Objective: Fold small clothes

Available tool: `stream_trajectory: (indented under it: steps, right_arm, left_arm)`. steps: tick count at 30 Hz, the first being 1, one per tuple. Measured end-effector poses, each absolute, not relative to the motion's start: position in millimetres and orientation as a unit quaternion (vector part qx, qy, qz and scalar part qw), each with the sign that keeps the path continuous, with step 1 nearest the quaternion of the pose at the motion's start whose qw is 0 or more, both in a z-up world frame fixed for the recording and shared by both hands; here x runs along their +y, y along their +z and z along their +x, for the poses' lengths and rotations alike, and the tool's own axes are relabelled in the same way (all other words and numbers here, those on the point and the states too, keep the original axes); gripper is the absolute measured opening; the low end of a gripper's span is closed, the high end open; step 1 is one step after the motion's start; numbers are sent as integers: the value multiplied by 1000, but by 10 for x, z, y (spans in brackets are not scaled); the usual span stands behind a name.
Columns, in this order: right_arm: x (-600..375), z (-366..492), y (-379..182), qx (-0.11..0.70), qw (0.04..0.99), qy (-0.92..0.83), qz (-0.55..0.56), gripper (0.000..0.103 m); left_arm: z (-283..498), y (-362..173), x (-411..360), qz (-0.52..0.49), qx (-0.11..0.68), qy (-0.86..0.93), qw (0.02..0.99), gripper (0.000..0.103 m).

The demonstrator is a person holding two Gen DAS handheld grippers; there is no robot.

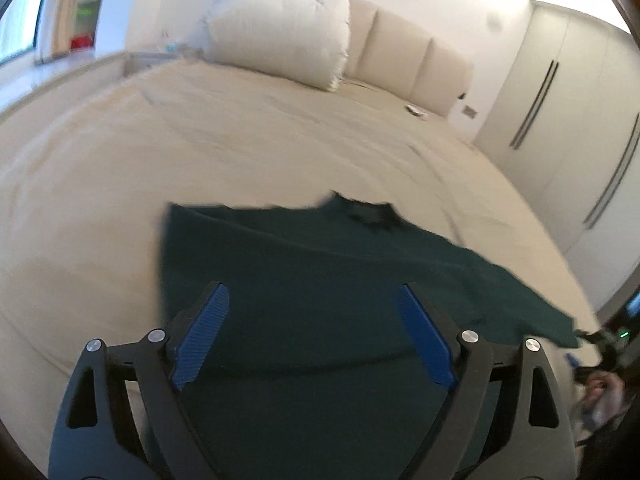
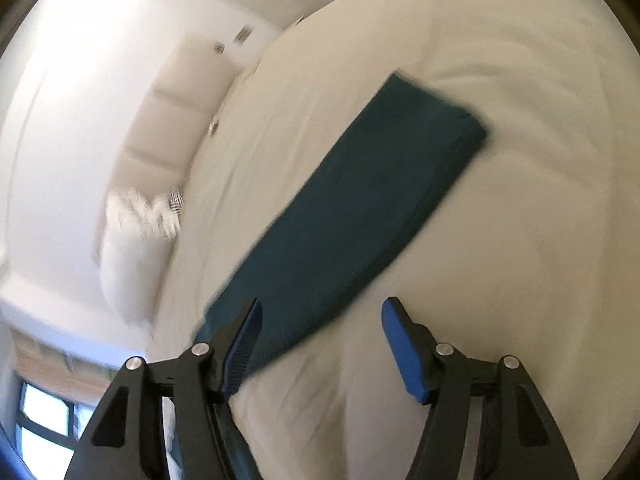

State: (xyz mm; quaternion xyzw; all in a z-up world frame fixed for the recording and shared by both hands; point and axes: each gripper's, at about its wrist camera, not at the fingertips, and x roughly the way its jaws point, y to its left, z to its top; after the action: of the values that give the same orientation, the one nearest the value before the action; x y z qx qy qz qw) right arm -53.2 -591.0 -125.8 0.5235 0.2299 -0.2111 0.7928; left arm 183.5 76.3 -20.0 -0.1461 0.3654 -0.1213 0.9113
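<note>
A dark green shirt [image 1: 304, 280] lies flat on the big bed [image 1: 120, 160]. The left gripper [image 1: 312, 332] hangs above it, wide open and empty. The right gripper [image 2: 320, 344] is open and empty too.

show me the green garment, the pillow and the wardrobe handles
green garment [image 1: 304, 280], left wrist view, middle of the cloth
pillow [image 1: 280, 36], left wrist view, its front face
wardrobe handles [image 1: 534, 106], left wrist view, mid-length of the upper pair
</note>
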Motion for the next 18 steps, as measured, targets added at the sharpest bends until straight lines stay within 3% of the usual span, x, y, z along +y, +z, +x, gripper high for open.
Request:
stream_trajectory:
  steps: [10,13,16,18]
  right_arm:
    - [-6362,-374,-1378,182,758,-251,573,62]
    - [-6426,-267,-1357,197,758,-271,559,46]
    - [-6447,-159,-1309,218,759,-294,539,15]
    - [-6398,-39,-1210,226,763,-308,521,13]
  left_arm:
    - [1851,-403,465,-202,414,-131,878,87]
    - [1887,-430,442,-204,419,-135,875,84]
    - [1937,-449,483,-206,422,-142,871,75]
    - [2006,-489,529,-217,428,-147,865,71]
